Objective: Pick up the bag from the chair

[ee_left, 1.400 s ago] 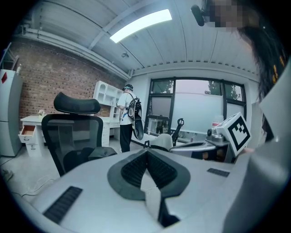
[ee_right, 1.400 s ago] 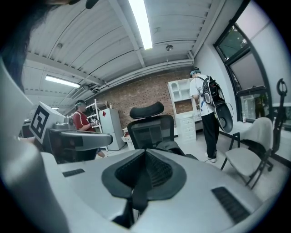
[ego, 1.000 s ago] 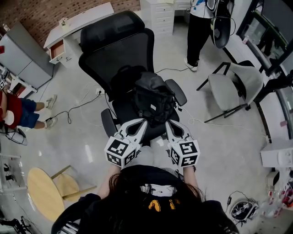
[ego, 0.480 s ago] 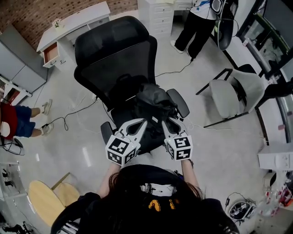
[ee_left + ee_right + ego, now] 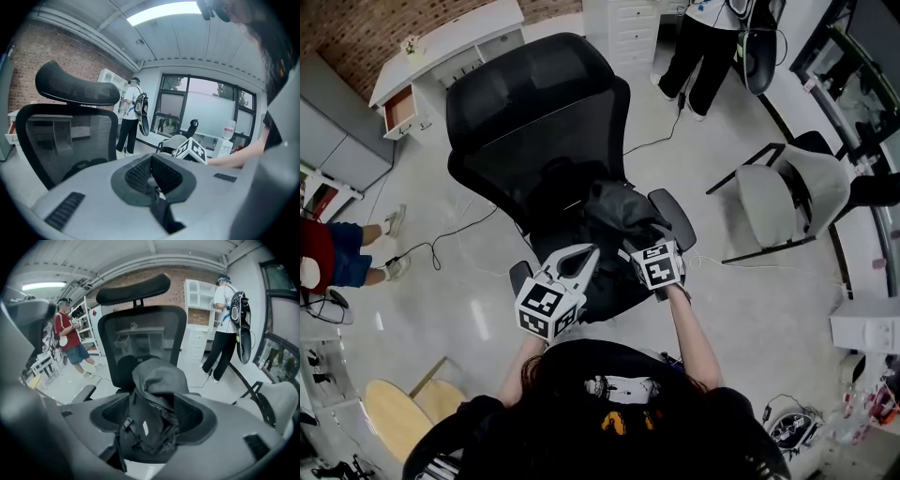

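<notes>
Bag (image 5: 157, 380) on chair (image 5: 534, 103), between right gripper's (image 5: 152, 416) just-spread jaws

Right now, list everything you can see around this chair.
Office chair: one, black, centre.
Bag: one, black, on its seat.
Second chair: one, grey, right.
Desk: one, white, upper left.
Stool: one, wooden, lower left.
Cable: one, black, floor at left.
Bystanders: two; one standing at top, one in red at left edge.
Left gripper: grey, shut, empty.
Right gripper: grey, jaws just opened, bag between them.
</notes>
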{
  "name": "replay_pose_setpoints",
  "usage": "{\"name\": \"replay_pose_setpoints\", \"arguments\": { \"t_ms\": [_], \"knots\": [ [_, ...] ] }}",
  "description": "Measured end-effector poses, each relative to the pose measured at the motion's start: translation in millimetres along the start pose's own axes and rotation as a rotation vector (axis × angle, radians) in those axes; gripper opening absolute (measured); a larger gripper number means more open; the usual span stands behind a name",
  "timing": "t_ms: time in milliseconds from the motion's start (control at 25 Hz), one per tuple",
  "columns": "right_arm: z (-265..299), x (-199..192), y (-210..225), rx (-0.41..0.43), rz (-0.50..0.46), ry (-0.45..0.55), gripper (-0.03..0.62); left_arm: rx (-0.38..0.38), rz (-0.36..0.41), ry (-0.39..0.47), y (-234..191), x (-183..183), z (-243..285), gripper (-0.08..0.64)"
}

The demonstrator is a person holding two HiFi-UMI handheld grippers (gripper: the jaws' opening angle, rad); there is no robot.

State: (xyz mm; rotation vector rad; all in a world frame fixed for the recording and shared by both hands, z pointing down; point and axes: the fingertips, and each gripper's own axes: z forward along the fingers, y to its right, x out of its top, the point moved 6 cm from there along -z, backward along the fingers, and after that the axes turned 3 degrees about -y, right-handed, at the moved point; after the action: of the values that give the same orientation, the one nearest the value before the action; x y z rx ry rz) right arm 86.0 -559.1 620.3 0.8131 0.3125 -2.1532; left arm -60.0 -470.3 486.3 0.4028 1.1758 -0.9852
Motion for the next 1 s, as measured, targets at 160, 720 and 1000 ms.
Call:
{"name": "replay_pose_setpoints", "arguments": {
  "t_ms": [160, 720, 1000],
  "knots": [
    [47, -2, 4, 0.0, -0.022, -0.124, 0.313, 0.014, -0.006, -0.014, -15, 0, 4, 0.005],
    [103, -9, 20, -0.218, -0.322, -0.242, 0.139, 0.065, -0.044, -0.042, -42, -15, -7, 0.005],
    [70, -16, 9, -0.155, -0.144, -0.183, 0.106, 0.082, -0.051, -0.041, -43, -20, -15, 0.005]
  ]
}}
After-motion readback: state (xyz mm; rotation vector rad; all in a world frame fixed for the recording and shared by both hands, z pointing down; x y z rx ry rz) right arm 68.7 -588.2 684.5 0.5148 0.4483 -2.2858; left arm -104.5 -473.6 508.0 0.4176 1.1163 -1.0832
